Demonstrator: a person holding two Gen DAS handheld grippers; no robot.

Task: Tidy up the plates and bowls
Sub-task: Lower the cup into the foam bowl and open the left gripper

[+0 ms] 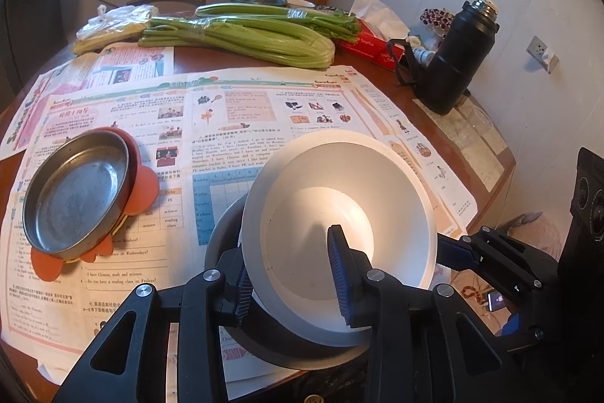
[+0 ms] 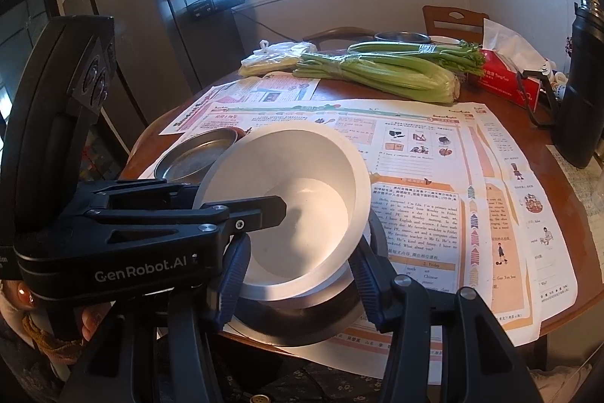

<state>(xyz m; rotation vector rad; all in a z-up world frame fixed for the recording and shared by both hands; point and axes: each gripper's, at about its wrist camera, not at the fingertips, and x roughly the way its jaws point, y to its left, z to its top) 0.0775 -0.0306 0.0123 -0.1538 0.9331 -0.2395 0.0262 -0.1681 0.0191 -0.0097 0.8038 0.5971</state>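
While the left gripper point(image 1: 294, 274) pinches the tilted white bowl's point(image 1: 339, 210) rim and the right gripper point(image 2: 298, 286) clasps the metal bowl point(image 2: 302, 323) under it, 1 steel plate point(image 1: 75, 191) rests beyond, celery point(image 1: 241, 36) farthest.

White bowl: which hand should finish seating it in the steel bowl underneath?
Left. The left gripper pinches the white bowl by its rim, tilted over the steel bowl. The right gripper sits low around the stack, not gripping the white bowl's rim.
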